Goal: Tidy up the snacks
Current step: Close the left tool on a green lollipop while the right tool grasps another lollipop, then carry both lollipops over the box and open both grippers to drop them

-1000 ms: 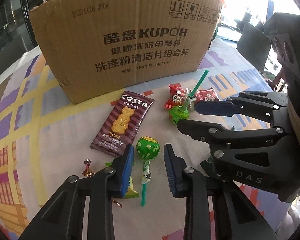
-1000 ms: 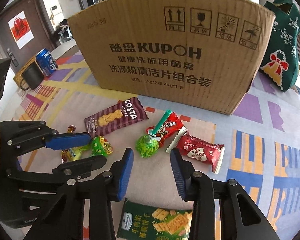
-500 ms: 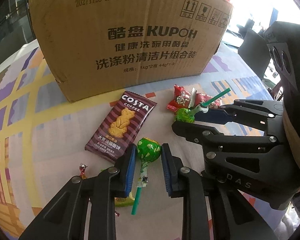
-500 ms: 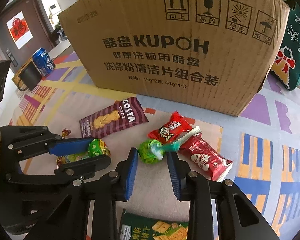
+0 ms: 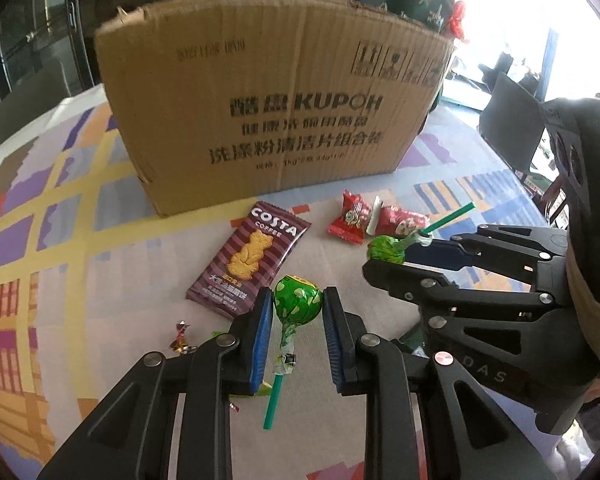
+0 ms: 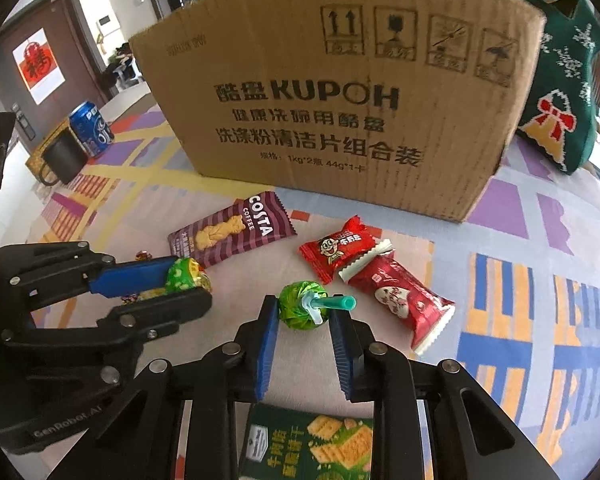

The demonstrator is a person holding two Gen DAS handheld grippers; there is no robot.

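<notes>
Clamping a round, foil-wrapped green lollipop (image 5: 298,306) between ribbed blue pads, the left gripper (image 5: 296,312) is held above the patterned tablecloth (image 5: 60,264). A second, crinkled green lollipop (image 6: 303,305) is pinched by the right gripper's (image 6: 305,316) just-closed jaws. Flat glossy snack packets (image 6: 232,232) are spread before the corrugated cardboard box (image 6: 320,92) near the cloth's far edge.

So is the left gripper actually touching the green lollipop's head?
Touching. In the left wrist view the left gripper has both blue pads pressed against the green lollipop, no gap either side.
</notes>
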